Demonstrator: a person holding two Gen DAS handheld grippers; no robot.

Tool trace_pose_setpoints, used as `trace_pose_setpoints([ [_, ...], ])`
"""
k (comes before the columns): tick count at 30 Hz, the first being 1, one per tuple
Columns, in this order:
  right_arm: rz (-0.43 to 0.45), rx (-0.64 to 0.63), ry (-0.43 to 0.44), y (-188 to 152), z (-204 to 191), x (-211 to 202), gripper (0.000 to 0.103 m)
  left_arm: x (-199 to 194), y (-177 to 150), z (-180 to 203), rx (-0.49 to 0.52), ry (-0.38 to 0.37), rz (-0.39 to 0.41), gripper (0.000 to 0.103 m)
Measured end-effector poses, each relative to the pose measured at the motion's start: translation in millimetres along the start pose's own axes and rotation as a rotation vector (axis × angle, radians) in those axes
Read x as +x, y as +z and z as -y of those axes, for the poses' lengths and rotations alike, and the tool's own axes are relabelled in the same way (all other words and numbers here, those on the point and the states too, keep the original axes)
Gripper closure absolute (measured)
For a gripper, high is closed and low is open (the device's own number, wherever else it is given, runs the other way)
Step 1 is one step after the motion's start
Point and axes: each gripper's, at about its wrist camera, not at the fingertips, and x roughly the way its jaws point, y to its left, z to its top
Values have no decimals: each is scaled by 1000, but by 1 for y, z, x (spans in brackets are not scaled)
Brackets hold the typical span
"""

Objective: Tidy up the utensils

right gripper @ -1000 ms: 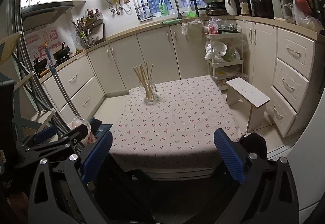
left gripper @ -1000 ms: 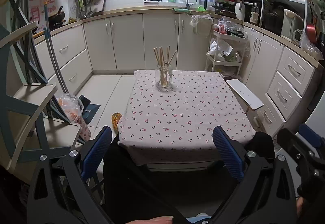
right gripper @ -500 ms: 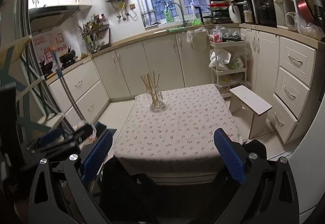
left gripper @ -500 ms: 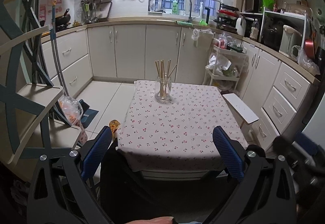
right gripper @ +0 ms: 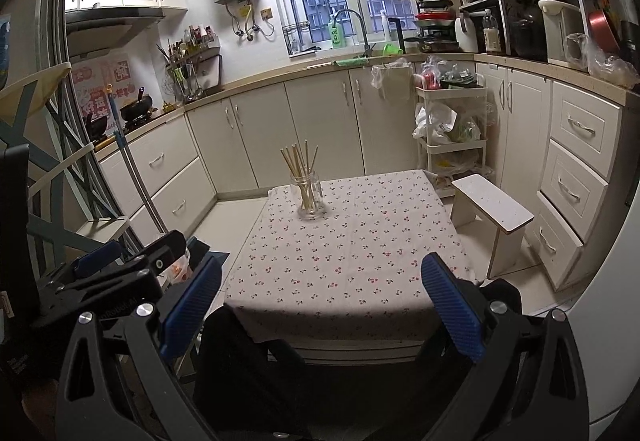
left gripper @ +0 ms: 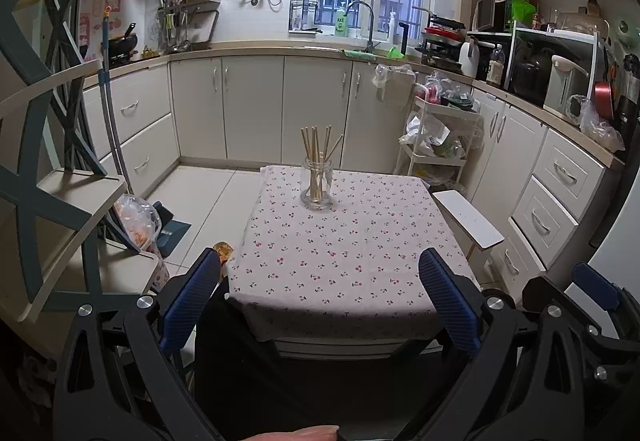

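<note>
A clear glass jar [left gripper: 317, 189] stands upright at the far end of a small table with a cherry-print cloth [left gripper: 340, 249]. Several wooden chopsticks [left gripper: 318, 149] stand in it. The jar [right gripper: 308, 199] and its chopsticks [right gripper: 299, 165] also show in the right wrist view, on the same cloth [right gripper: 344, 253]. My left gripper [left gripper: 320, 301] is open and empty, held back from the table's near edge. My right gripper [right gripper: 320, 305] is open and empty too, beside it on the right.
A white stool [right gripper: 494, 207] stands right of the table, with a white trolley [left gripper: 440, 145] of bags behind it. Cabinets and drawers [left gripper: 560, 193] line the back and right. A shelf frame [left gripper: 60, 201], a mop handle [left gripper: 114, 129] and a plastic bag [left gripper: 138, 219] are on the left.
Both grippers have drawn back and risen a little, so the table and jar look smaller and farther. Both stay open.
</note>
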Motion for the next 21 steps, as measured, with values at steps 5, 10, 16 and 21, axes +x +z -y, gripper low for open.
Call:
trace_pose_setpoints([
  [5,7,-4,-3,-1,1,-2,7,-4,1,5,6,8,10,8],
  [10,17,-9,-9,2,1,-5,7,-6,3,5,14,22,16,8],
  [16,21,-10,-8,2,1,-6,7,-8,5,4,13,32,18,8],
  [21,30,-12,-9,5,1,-10,7,-8,5,4,15,34,18,8],
])
